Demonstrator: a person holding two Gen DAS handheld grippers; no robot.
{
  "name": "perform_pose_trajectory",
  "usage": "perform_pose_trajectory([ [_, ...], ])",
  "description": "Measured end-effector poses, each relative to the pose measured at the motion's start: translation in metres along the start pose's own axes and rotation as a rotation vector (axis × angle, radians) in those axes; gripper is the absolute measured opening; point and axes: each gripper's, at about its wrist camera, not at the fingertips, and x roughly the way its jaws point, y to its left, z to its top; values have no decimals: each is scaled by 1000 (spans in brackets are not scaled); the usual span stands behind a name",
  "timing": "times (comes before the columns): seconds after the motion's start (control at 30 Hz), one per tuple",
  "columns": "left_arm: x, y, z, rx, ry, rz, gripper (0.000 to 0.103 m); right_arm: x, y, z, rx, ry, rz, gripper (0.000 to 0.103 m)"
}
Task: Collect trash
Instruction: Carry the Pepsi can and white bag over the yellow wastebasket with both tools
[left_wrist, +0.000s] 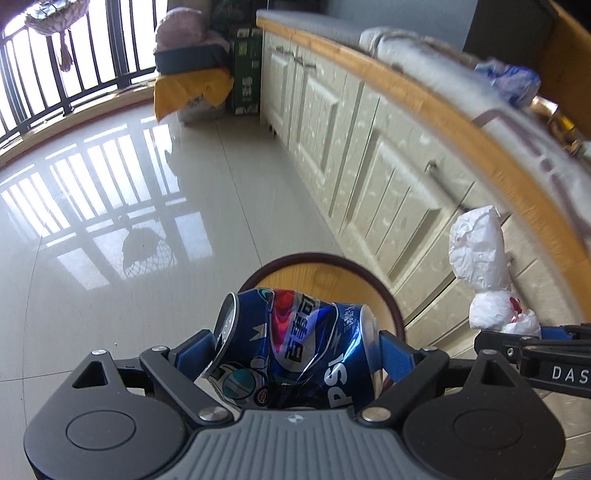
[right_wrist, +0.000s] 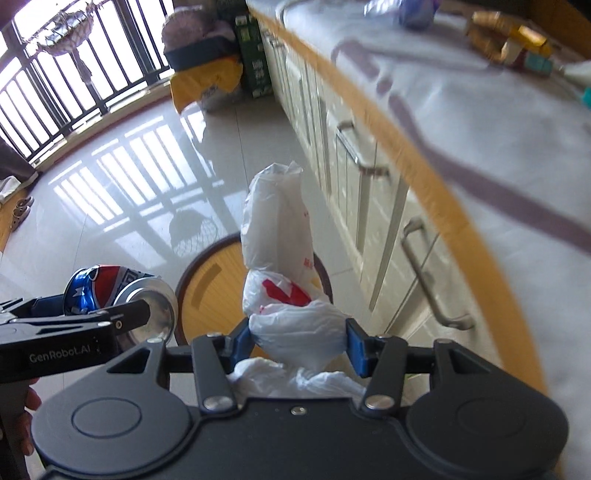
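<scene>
Cabinet front (right_wrist: 354, 184) flanks the round bin (right_wrist: 210, 284) below both loaded claws.

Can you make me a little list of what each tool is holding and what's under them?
left tool: shut on crushed blue can
right tool: shut on white plastic bag
below both: round wooden bin with a dark rim
floor: shiny pale tiles
beside: cream cabinets under a counter
trash dropped: not yet
</scene>
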Motion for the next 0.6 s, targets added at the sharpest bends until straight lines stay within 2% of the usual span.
perform_pose_trajectory([
  [0.37, 58, 11, -7, 50, 119, 20, 93, 67, 13, 7, -33, 131, 15, 53],
  [0.6, 81, 10, -11, 150, 158, 18, 93, 93, 23, 20, -53, 178, 2, 54],
])
